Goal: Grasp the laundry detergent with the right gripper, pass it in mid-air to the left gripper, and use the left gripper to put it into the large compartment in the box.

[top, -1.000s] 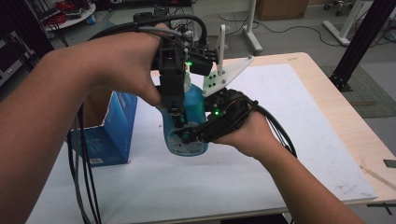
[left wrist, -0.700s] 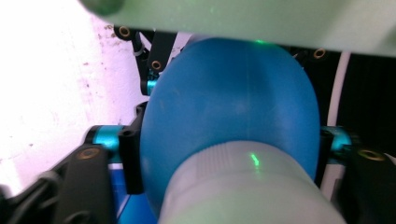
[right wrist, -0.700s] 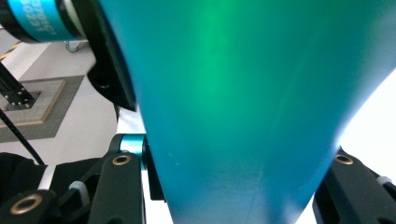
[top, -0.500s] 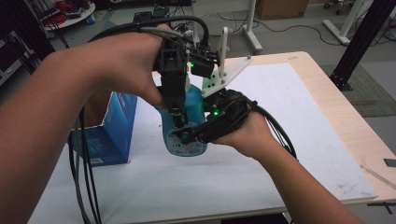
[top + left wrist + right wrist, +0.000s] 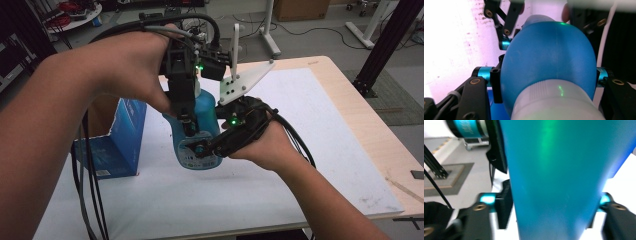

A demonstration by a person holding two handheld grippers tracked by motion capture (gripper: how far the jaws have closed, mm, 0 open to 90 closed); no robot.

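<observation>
blue box (image 5: 112,140) – upright on white table (image 5: 300,165).

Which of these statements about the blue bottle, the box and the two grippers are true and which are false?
1. The blue bottle stands on the white sheet that covers the table. True.
2. The left gripper comes down on the bottle from above, its jaws closed on it. True.
3. The right gripper reaches in from the far side of the table. False: it comes in level from the right, at the bottle's lower part.
4. The blue box lies flat to the right of the bottle. False: it stands upright to the left of the bottle.
5. The bottle has a white cap. True.
</observation>
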